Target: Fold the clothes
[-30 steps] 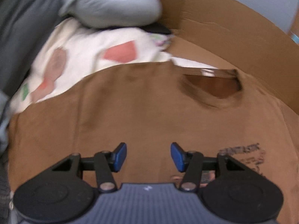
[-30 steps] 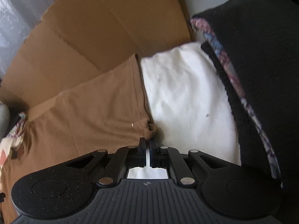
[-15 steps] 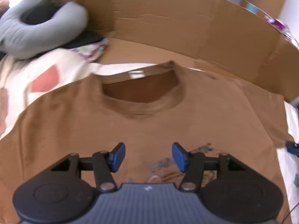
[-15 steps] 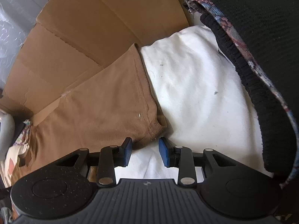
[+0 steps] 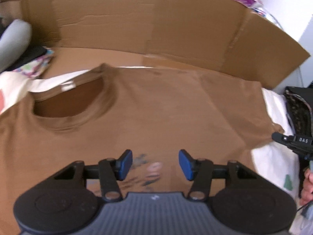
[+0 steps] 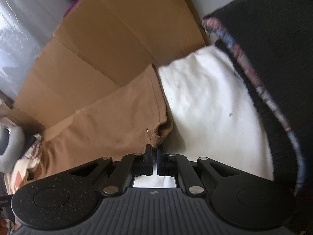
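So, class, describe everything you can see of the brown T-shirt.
The brown T-shirt is soft knit cloth, spread front-up on white bedding with cardboard behind it. It has a ribbed round collar with a white label inside and a dark, blurred chest print. The right gripper is shut on the corner of one sleeve's hem, bunching it. The left gripper, over the print, is closing on nothing.

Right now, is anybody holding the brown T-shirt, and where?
Yes. The right gripper pinches the brown T-shirt by its sleeve corner. The left gripper holds nothing, its jaws closing above the shirt.
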`<state>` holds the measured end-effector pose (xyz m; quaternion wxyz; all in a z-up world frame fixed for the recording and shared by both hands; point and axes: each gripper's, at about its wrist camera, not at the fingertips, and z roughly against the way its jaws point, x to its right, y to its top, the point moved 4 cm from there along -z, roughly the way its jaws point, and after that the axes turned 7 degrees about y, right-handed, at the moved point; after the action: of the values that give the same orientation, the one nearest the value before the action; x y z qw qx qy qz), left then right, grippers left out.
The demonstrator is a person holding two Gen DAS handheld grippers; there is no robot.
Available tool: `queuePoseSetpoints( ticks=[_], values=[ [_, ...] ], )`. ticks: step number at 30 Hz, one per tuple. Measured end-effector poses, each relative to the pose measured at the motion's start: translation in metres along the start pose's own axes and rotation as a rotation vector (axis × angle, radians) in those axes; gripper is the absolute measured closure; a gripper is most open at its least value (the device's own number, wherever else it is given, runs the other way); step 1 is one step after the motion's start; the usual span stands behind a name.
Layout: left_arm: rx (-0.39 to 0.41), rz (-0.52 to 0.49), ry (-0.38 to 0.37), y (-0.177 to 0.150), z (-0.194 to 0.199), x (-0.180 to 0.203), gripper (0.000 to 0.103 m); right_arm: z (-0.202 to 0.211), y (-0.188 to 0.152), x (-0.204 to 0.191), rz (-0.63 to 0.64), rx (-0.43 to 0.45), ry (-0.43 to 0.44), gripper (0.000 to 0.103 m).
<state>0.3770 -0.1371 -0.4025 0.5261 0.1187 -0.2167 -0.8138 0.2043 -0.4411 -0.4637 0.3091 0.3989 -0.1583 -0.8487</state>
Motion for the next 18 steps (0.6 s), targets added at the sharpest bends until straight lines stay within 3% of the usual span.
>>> queuePoseSetpoints(
  ticks=[6, 8, 9, 10, 18],
  values=[
    [-0.021, -0.004, -0.068, 0.002, -0.012, 0.045, 0.051, -0.006, -0.001, 0.008, -0.051, -0.023, 0.022, 0.093],
    [-0.027, -0.010, -0.087, 0.001, -0.018, 0.058, 0.053, -0.012, -0.003, 0.013, -0.083, -0.032, 0.016, 0.080],
    [-0.031, -0.010, -0.095, 0.001, -0.022, 0.063, 0.055, -0.014, -0.005, 0.015, -0.101, -0.036, 0.005, 0.067],
    [-0.037, -0.002, -0.104, 0.002, -0.025, 0.068, 0.057, -0.017, -0.007, 0.017, -0.122, -0.039, 0.002, 0.064],
    [-0.079, 0.036, -0.134, -0.002, -0.047, 0.097, 0.065, -0.029, -0.005, 0.020, -0.165, -0.011, 0.006, 0.066]
  ],
)
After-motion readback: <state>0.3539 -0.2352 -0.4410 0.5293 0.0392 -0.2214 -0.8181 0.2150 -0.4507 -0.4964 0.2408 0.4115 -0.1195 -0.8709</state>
